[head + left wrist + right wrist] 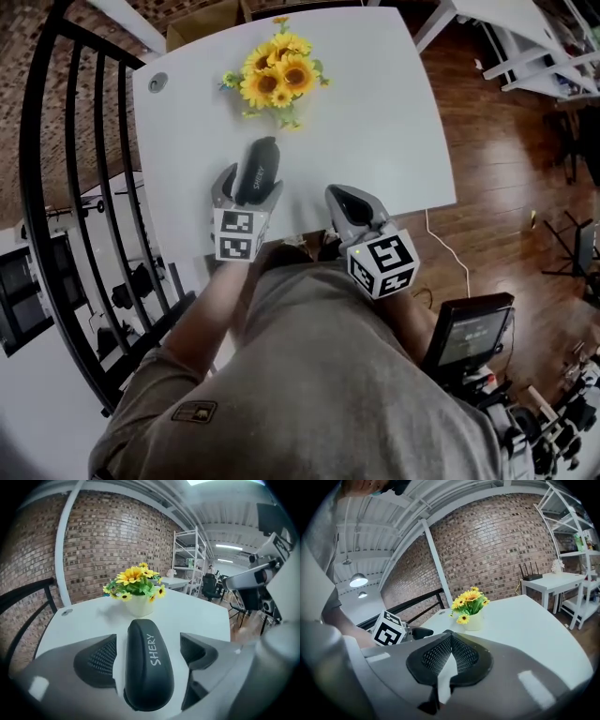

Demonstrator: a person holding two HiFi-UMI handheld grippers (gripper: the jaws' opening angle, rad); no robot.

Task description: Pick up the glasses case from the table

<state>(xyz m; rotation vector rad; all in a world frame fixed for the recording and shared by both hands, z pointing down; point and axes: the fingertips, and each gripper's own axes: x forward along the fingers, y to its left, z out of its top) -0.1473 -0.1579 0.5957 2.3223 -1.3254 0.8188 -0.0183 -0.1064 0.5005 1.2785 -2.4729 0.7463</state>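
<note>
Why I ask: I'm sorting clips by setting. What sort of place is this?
Probably a loft-style office or workshop, indoors: it has an exposed brick wall, white shelving, and a polished wooden floor around a white table.

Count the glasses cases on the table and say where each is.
1. The case lies on the table between the left gripper's open fingers, short of the flowers. None seems hidden.

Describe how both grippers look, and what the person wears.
The left gripper and right gripper have smooth grey shells with black textured pads inside. Each carries a white cube with black square markers. The person wears an olive-grey short-sleeved shirt.
</note>
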